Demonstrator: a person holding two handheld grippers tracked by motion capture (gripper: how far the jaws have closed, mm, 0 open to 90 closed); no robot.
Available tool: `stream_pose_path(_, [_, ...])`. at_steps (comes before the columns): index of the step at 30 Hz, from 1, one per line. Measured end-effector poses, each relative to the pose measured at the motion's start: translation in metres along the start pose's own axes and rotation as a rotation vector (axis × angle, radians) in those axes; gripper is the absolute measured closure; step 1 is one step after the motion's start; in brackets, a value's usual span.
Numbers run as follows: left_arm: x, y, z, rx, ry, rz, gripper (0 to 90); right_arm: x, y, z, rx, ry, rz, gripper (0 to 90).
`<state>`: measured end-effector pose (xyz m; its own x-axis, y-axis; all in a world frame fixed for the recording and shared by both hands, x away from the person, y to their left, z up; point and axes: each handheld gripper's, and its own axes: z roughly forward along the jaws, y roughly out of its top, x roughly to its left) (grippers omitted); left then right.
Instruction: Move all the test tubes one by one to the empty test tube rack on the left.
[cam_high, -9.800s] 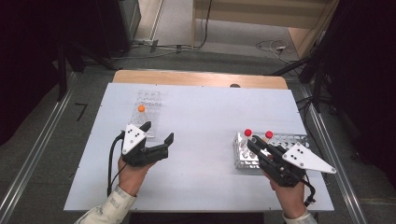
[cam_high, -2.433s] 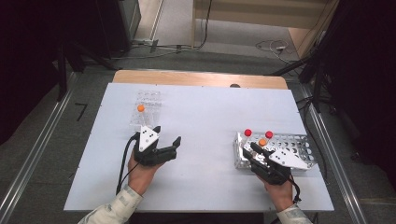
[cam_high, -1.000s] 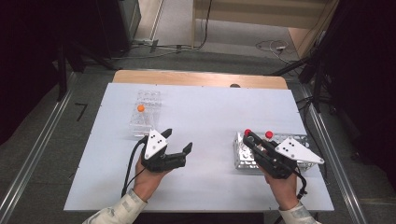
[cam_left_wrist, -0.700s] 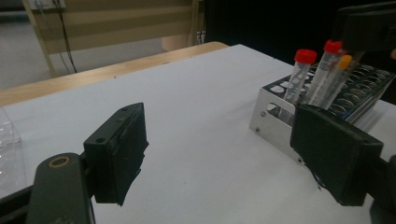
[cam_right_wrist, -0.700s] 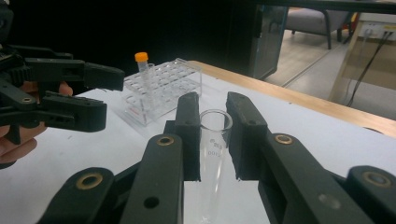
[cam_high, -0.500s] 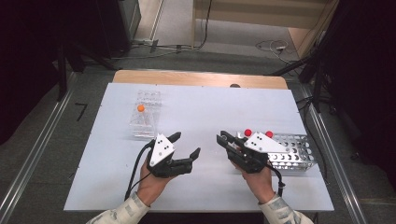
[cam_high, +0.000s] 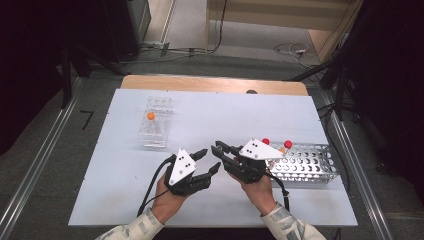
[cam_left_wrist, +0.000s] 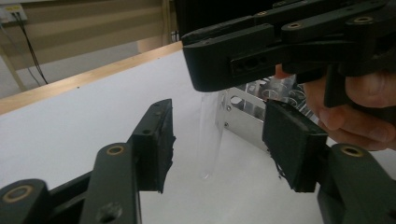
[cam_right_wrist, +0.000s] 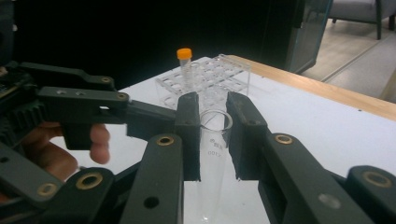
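A: Count? One clear tube (cam_right_wrist: 214, 154), uncapped, in the right gripper (cam_high: 223, 153). Two racks: metal rack (cam_high: 306, 164) and clear plastic rack (cam_high: 156, 121). One orange-capped tube (cam_high: 150, 116) in the clear rack; two red caps (cam_high: 265, 141) plus an orange one by the metal rack.

B: Fingers?

A: Right fingers (cam_right_wrist: 187, 135) were clamped on the clear tube near its rim, tube upright, tip hanging down. The left gripper (cam_left_wrist: 215, 140) had just been closing, about half open, clear tube between its fingers (cam_left_wrist: 156, 140), pads not pressing it.

B: Place?

A: Tube was just left of the metal rack, above the surface (cam_high: 120, 175). Both grippers met there, nearly tip to tip, forearms coming in from the near edge; clear rack well apart to the far left.
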<state>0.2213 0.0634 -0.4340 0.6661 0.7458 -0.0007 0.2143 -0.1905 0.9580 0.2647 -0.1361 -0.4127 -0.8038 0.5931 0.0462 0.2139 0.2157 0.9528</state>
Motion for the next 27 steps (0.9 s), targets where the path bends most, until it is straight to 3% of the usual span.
stream_pose_path(9, [0.000,-0.002,0.000,-0.001,0.014,0.019,58.3,0.010,0.000,0.007,0.010,0.033,0.001,73.0])
stream_pose_path(21, [0.004,-0.003,-0.001,-0.006,0.032,0.007,71.0,0.012,0.000,0.007,0.011,0.044,0.004,72.9])
stream_pose_path(27, [0.004,-0.003,-0.001,-0.005,0.033,0.007,73.0,0.012,0.000,0.007,0.012,0.045,0.005,72.8])
